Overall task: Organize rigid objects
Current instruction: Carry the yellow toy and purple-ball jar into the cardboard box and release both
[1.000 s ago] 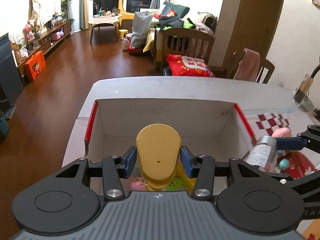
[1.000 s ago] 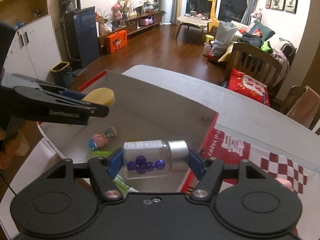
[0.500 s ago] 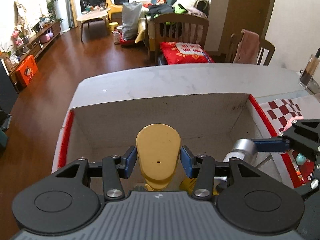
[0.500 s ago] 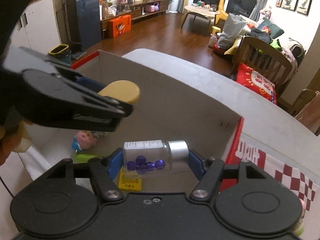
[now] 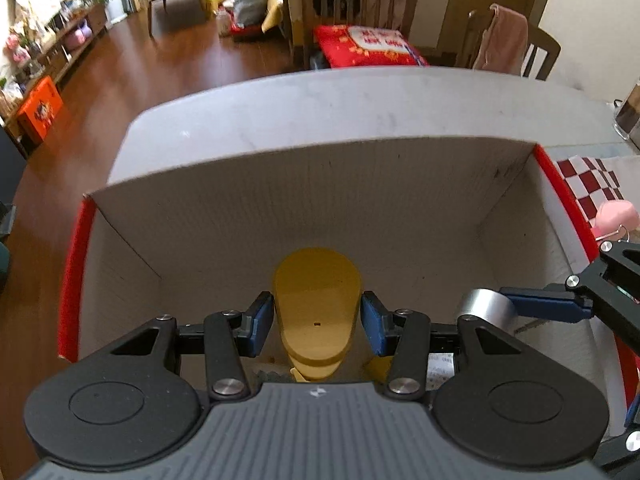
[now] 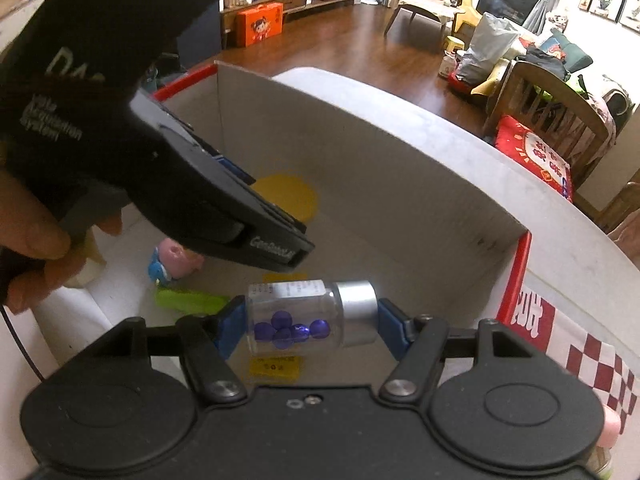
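An open cardboard box [image 5: 320, 184] with red edges stands on the grey table. My left gripper [image 5: 317, 322] is shut on a yellow rounded object [image 5: 316, 300] and holds it low inside the box. My right gripper [image 6: 310, 324] is shut on a clear jar [image 6: 296, 320] lying crosswise, with blue balls inside and a silver cap. It also hangs inside the box [image 6: 360, 160], to the right of the left gripper [image 6: 280, 248]. The left wrist view shows the jar's cap [image 5: 488, 308] at the right. On the box floor lie a pink toy [image 6: 176, 256], a green piece [image 6: 188, 300] and a yellow tag [image 6: 274, 366].
A red-and-white checkered cloth [image 5: 588, 184] lies on the table [image 5: 320, 100] right of the box, with a pink item [image 5: 616, 216] on it. A hand [image 6: 28, 248] grips the left tool. Wooden chairs [image 5: 360, 4] stand beyond the table's far edge.
Both grippers have sunk deeper into the box with their loads still held. In the right wrist view the left gripper has come closer and now fills the upper left.
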Demonstrator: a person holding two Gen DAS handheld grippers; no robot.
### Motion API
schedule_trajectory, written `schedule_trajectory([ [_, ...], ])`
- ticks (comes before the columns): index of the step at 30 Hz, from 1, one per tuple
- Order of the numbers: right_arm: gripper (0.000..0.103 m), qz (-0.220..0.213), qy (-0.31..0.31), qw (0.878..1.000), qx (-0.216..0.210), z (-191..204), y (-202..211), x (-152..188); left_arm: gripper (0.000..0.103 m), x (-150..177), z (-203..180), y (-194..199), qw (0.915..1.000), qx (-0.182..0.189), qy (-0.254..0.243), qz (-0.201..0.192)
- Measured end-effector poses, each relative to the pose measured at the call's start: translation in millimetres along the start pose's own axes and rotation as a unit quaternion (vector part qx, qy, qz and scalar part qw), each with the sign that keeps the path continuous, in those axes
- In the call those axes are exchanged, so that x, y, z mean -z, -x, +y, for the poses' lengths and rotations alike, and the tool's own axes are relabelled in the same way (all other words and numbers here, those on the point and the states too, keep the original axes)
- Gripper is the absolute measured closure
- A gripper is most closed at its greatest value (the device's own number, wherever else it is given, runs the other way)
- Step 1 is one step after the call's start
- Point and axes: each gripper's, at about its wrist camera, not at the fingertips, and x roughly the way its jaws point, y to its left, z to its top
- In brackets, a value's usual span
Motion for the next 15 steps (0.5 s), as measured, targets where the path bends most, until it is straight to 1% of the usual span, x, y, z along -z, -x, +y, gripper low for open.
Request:
schedule_trajectory([
  [12,0.036,0.012,0.001,1.0,0.006,2,-3,-3,0.056,-3,-1,-19,0.9977,0.012,-0.008,0.067],
  [15,0.036,0.013,0.007,1.0,0.012,4,-4,-3,0.056,-3,-1,-19,0.9976,0.009,-0.009,0.068],
])
